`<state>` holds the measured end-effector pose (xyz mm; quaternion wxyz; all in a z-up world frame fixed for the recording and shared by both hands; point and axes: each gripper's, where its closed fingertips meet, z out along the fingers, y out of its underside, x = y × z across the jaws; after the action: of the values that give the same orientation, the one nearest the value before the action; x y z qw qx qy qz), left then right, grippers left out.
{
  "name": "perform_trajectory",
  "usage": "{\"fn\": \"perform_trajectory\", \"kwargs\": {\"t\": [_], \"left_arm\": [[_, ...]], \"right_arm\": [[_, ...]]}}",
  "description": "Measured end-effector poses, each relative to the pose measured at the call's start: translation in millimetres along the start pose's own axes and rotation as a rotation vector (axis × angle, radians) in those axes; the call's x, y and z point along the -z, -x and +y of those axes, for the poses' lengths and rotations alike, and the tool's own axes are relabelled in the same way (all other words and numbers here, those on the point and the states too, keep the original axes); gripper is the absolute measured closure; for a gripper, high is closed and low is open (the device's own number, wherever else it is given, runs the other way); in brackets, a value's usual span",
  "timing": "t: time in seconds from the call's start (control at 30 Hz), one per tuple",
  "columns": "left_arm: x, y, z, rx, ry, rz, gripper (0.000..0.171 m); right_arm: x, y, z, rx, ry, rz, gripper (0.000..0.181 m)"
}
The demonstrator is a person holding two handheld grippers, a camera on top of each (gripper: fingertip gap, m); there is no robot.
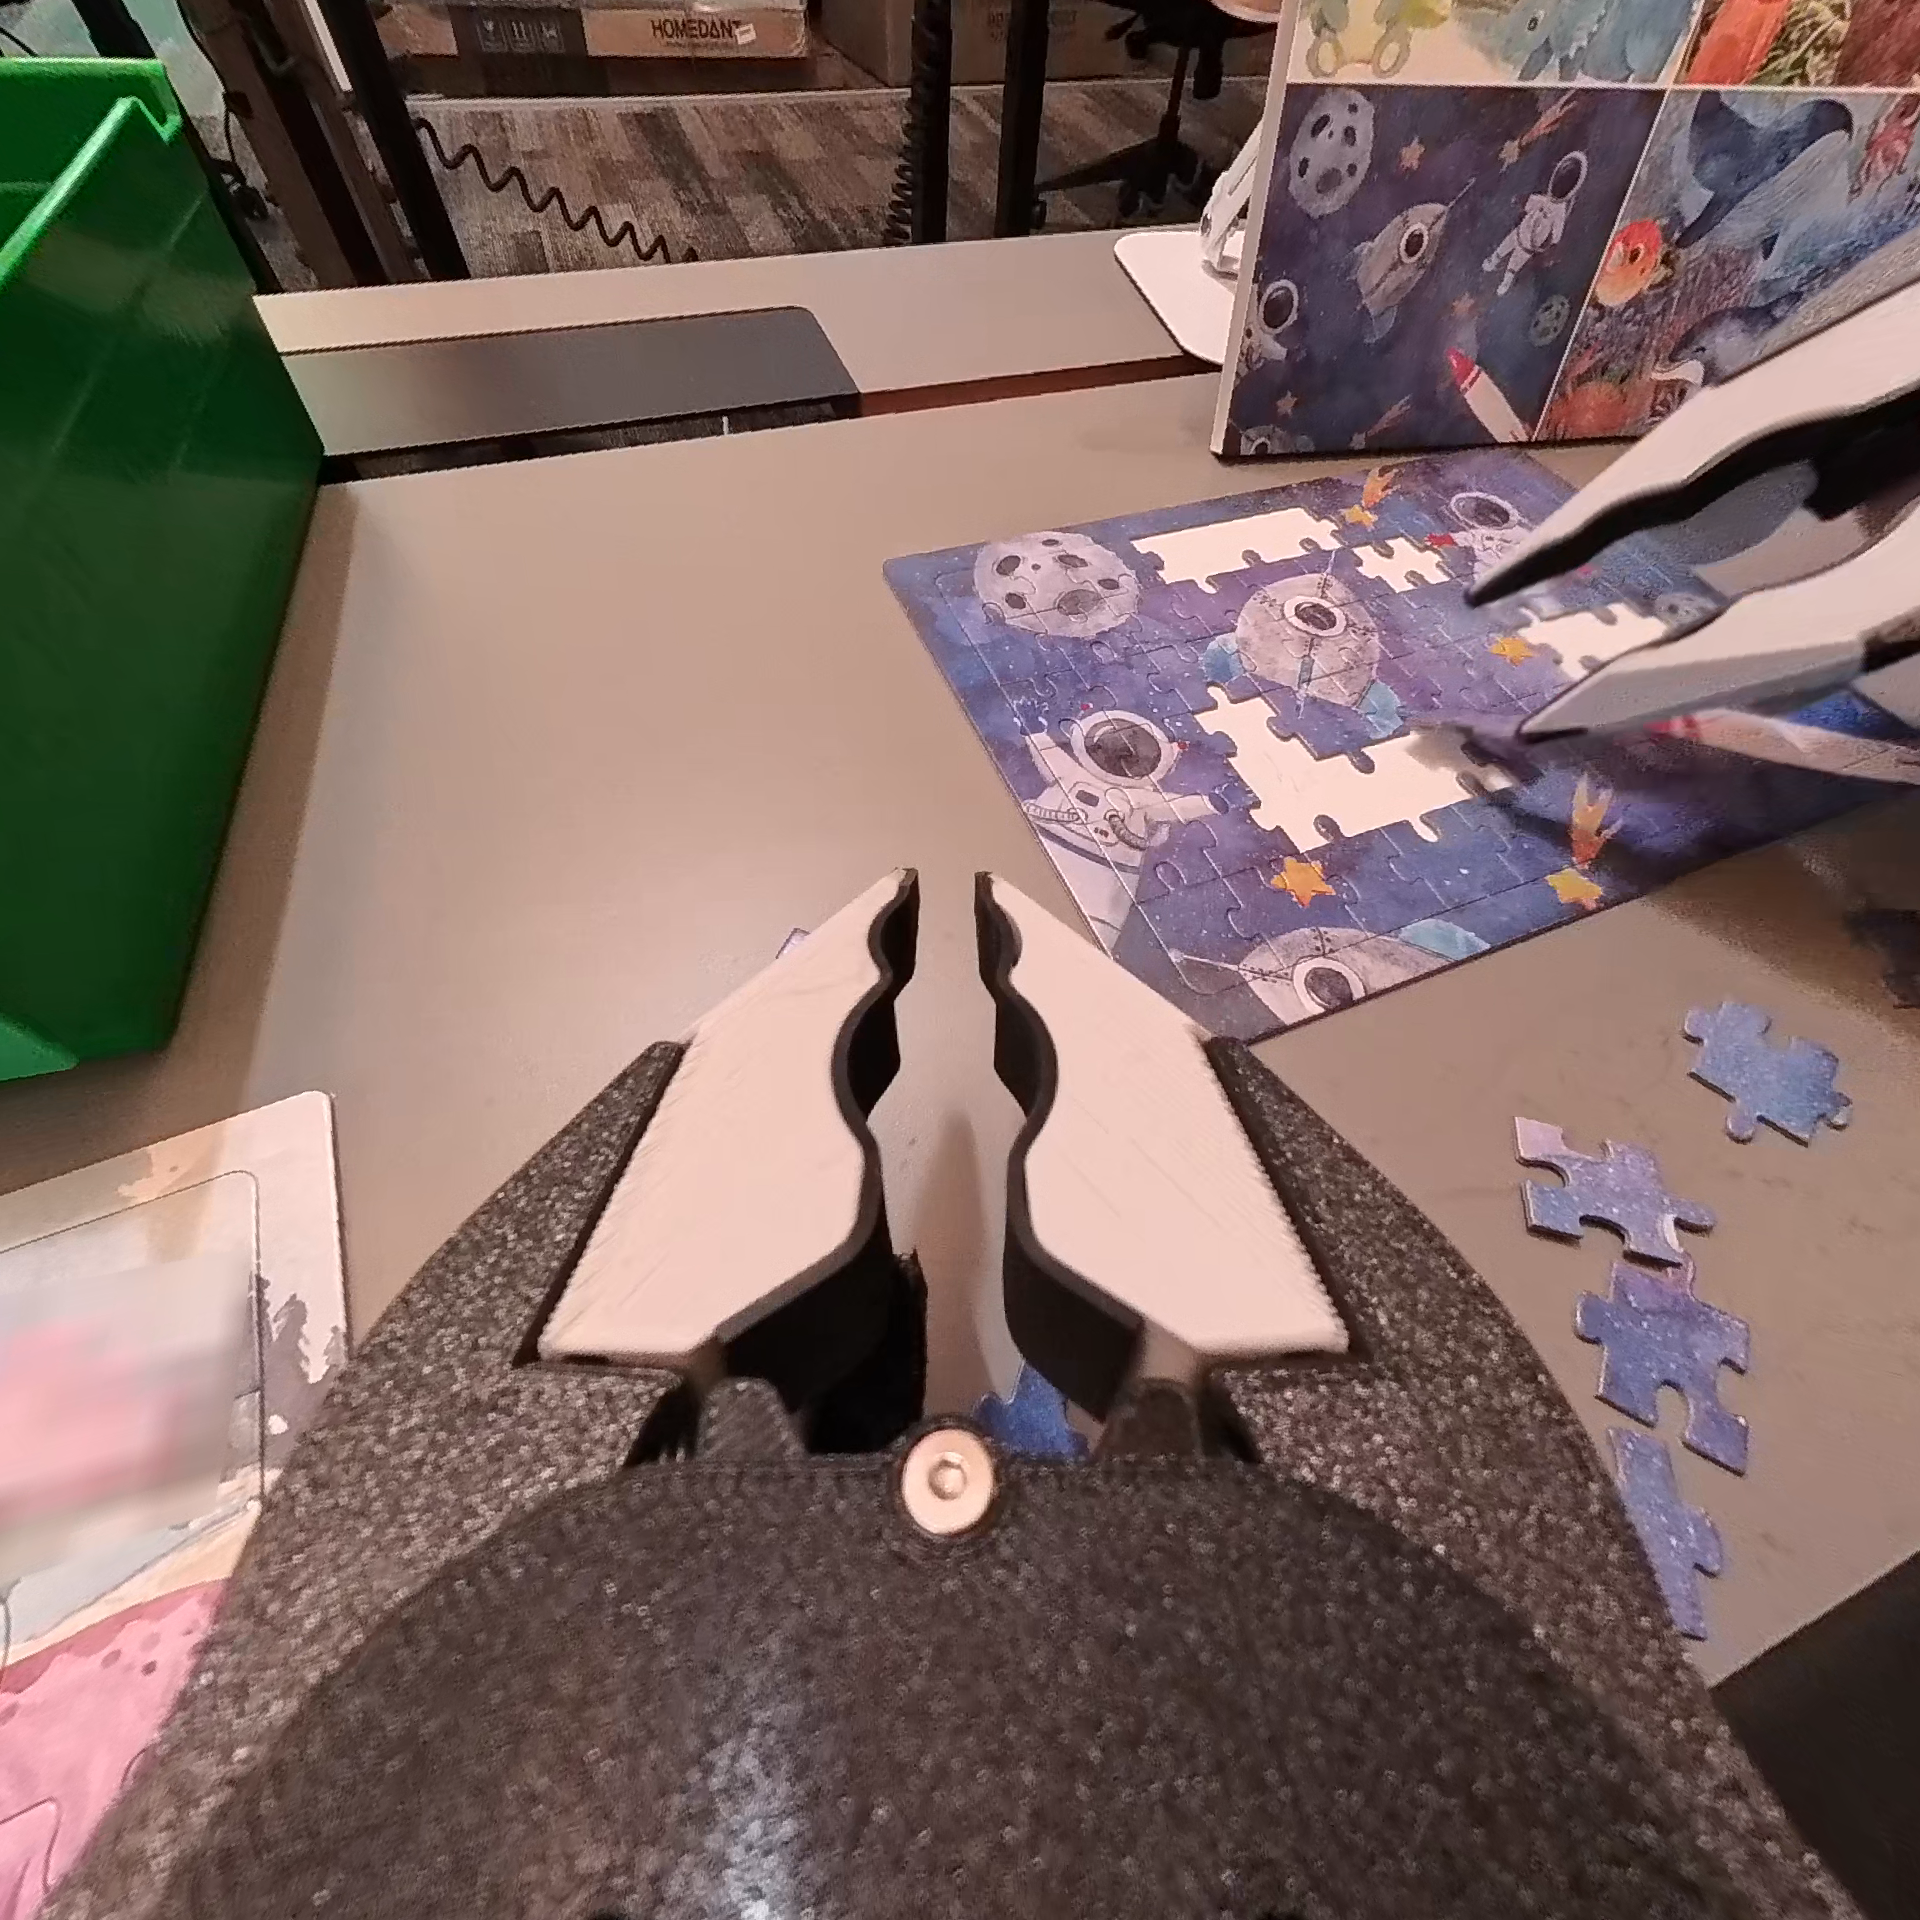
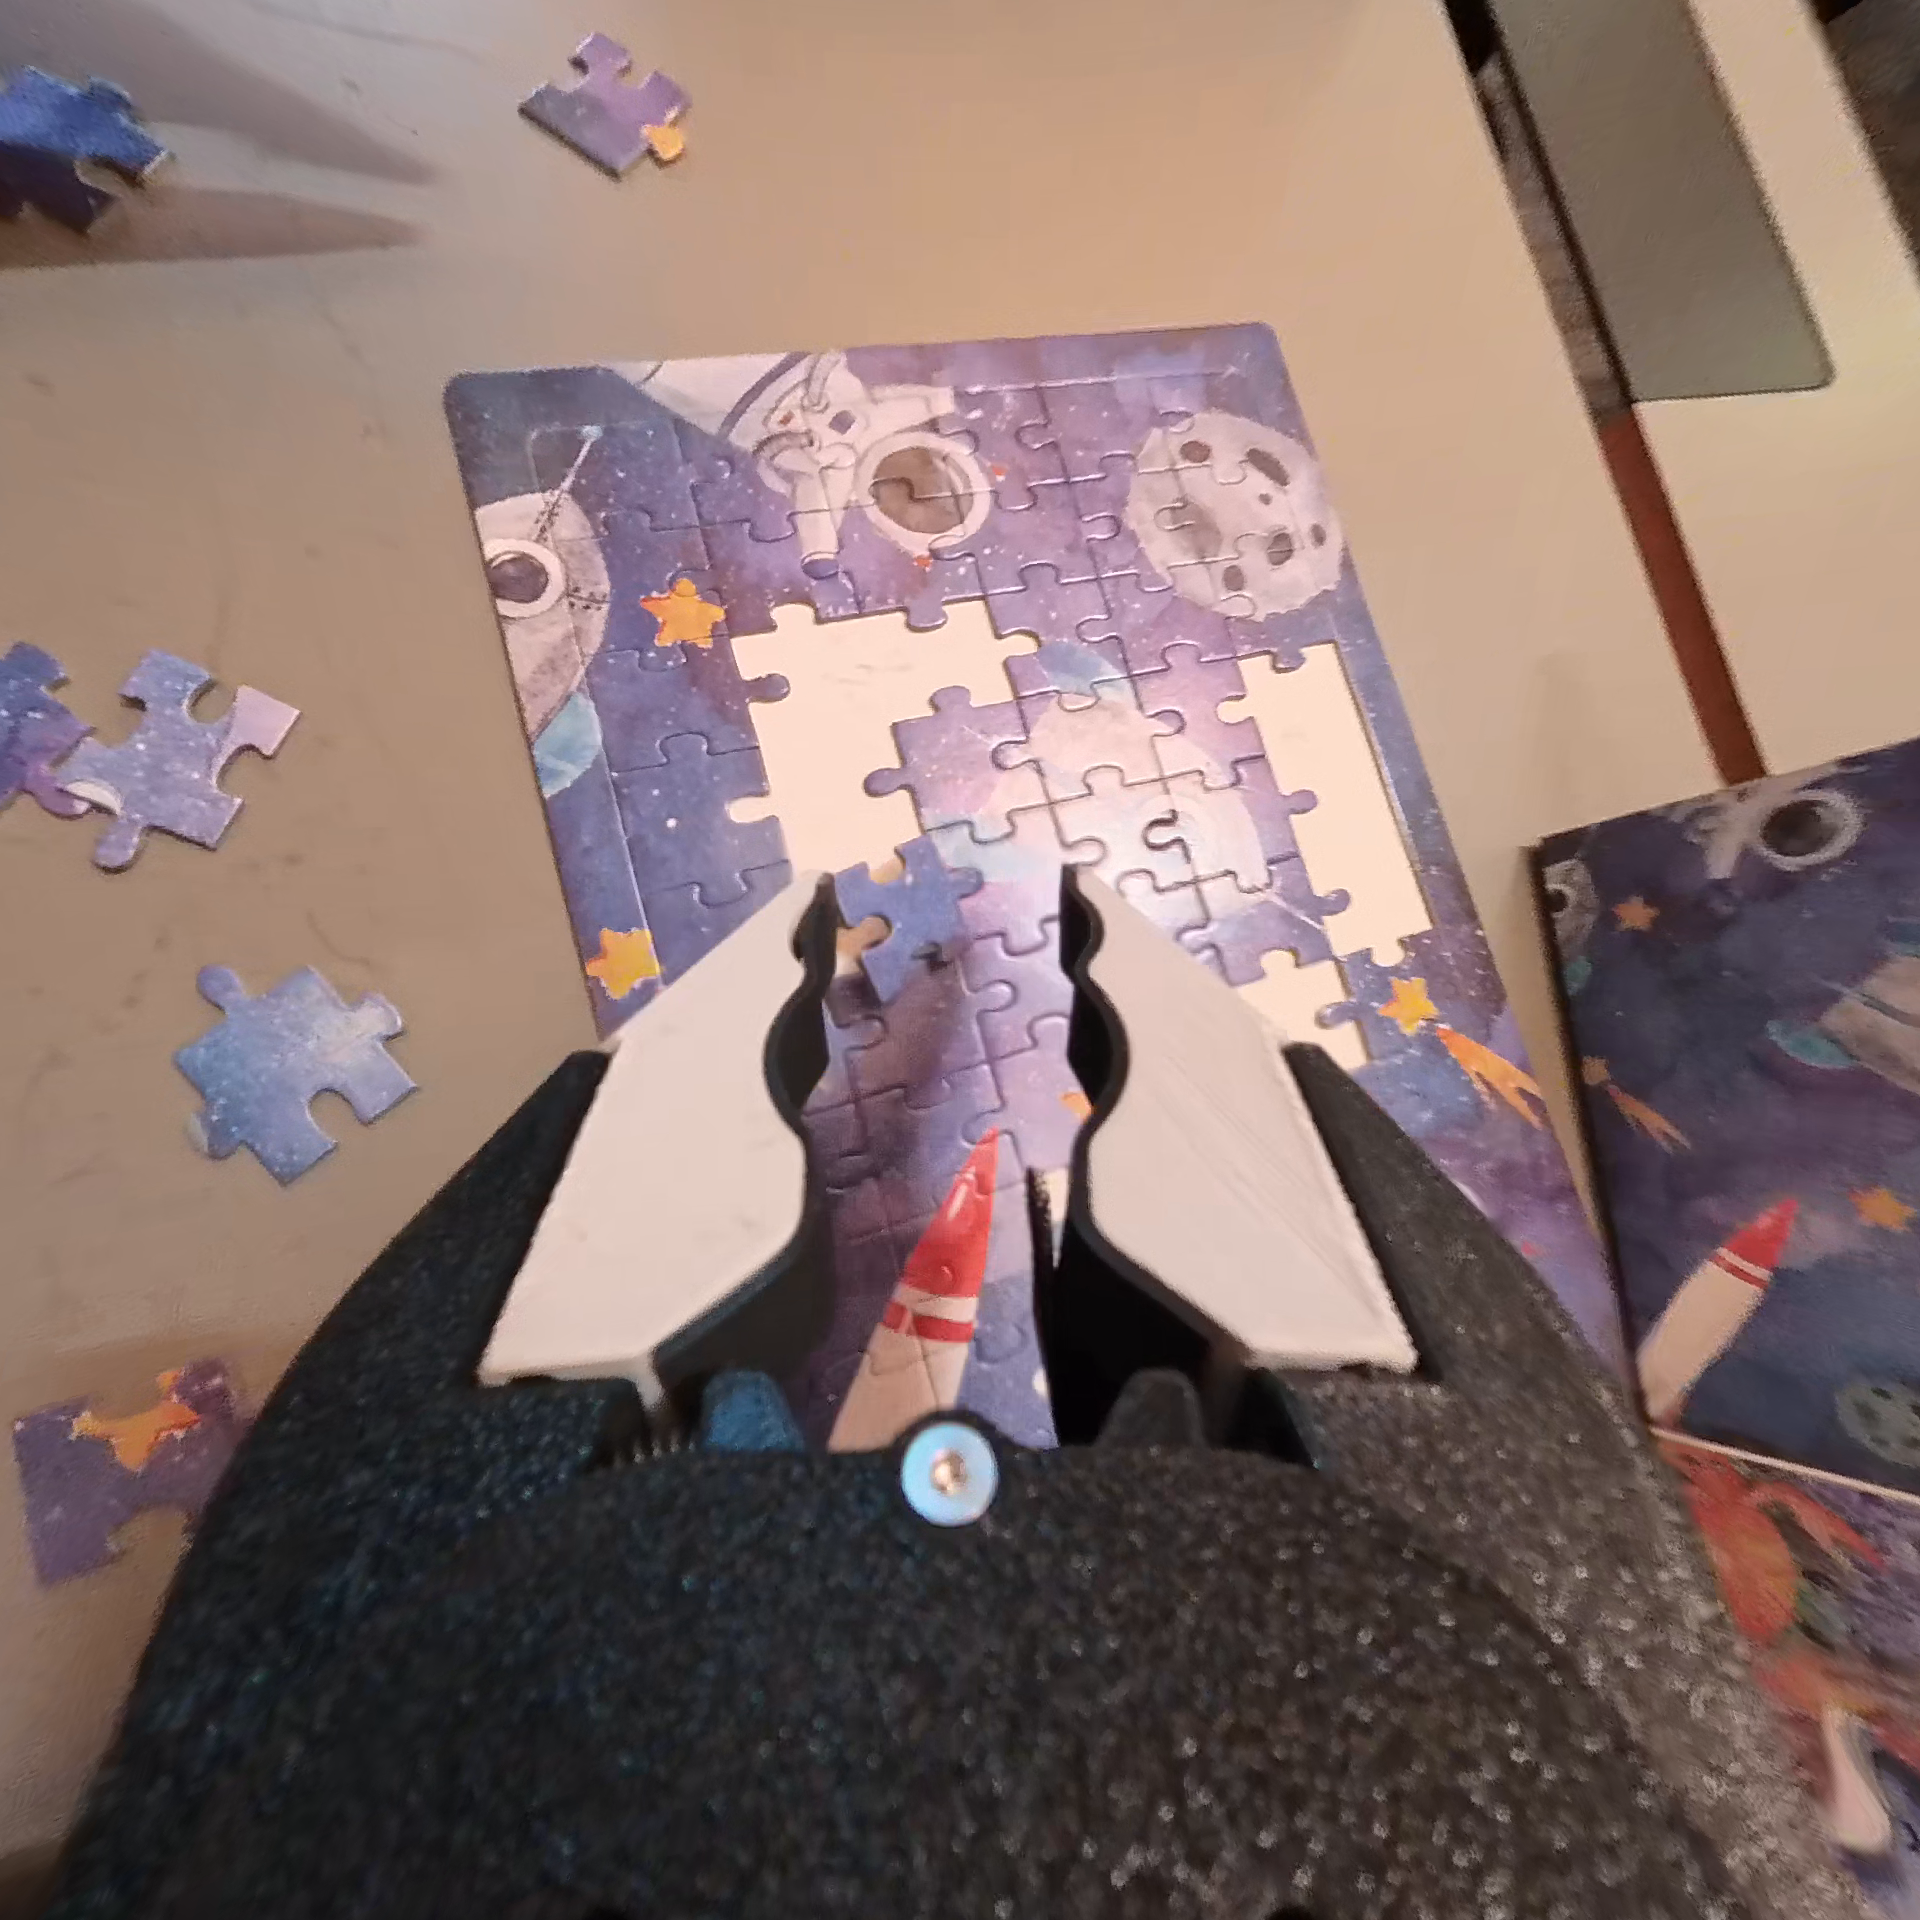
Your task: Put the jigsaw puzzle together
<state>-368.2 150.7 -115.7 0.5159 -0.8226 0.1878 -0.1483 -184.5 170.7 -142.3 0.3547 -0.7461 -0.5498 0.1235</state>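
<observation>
The space jigsaw puzzle (image 1: 1351, 862) lies on the grey table, mostly filled, with white gaps (image 1: 1340, 779) in its middle. It also fills the right wrist view (image 2: 644, 727). My right gripper (image 2: 945, 883) is open and hovers low over it. A loose blue piece (image 2: 904, 925) lies tilted on the puzzle against the left fingertip, beside a gap (image 2: 831, 707). The right gripper also shows in the left wrist view (image 1: 1501, 665). My left gripper (image 1: 948, 894) is narrowly open and empty, over bare table left of the puzzle. Several loose pieces (image 1: 1605, 1190) (image 2: 291, 1060) lie beside the puzzle.
The picture box (image 1: 1455, 260) stands upright behind the puzzle and shows in the right wrist view (image 2: 1766, 1039). A green bin (image 1: 125, 520) stands at the left. Another puzzle board (image 1: 125, 1351) lies at the near left. A black pad (image 1: 571, 364) lies at the back. Left tips to right tips: about 20 centimetres. From the right gripper's tips to the space jigsaw puzzle (image 1: 1351, 862) is close to 6 centimetres. It turns up in the right wrist view (image 2: 702, 682) as well.
</observation>
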Motion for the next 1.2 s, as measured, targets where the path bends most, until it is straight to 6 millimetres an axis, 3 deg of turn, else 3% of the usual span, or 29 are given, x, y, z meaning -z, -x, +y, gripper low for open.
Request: {"fn": "perform_trajectory", "kwargs": {"t": [0.1,0.23,0.4,0.6,0.83,0.93,1.0,1.07,1.13,1.2], "left_arm": [[-0.2,0.1,0.1,0.002,0.001,0.001,0.161],[-0.6,-0.3,0.4,0.000,0.003,0.002,0.161],[-1.2,-0.9,0.9,-0.003,0.007,0.002,0.161],[-1.4,-1.9,1.3,-0.006,0.009,0.006,0.161],[-3.3,-5.4,4.3,-0.027,0.028,0.014,0.160],[-4.1,-7.7,6.3,-0.056,0.040,0.010,0.160],[-4.8,-8.9,7.6,-0.070,0.048,0.009,0.160],[-7.1,-10.1,9.9,-0.080,0.065,0.011,0.160],[-11.2,-12.8,13.2,-0.097,0.093,0.018,0.160],[-19.5,-22.6,16.2,-0.125,0.133,0.060,0.160]], "right_arm": [[15.4,-18.1,1.9,0.001,-0.005,0.080,0.146],[37.8,-40.3,23.6,-0.046,0.046,0.162,0.147],[27.7,-7.3,41.1,-0.136,0.115,-0.049,0.143],[-1.4,4.7,36.5,-0.127,0.113,-0.098,0.146],[2.7,6.2,38.7,-0.172,0.106,-0.140,0.162],[22.6,-5.8,45.1,-0.156,0.123,-0.083,0.181],[48.8,-22.9,56.6,-0.213,0.127,-0.006,0.181],[71.5,-19.1,73.2,-0.308,0.118,-0.038,0.181],[85.5,-19.9,92.0,-0.352,0.107,-0.014,0.180],[90.1,-20.4,96.9,-0.388,0.063,0.006,0.168]]}}
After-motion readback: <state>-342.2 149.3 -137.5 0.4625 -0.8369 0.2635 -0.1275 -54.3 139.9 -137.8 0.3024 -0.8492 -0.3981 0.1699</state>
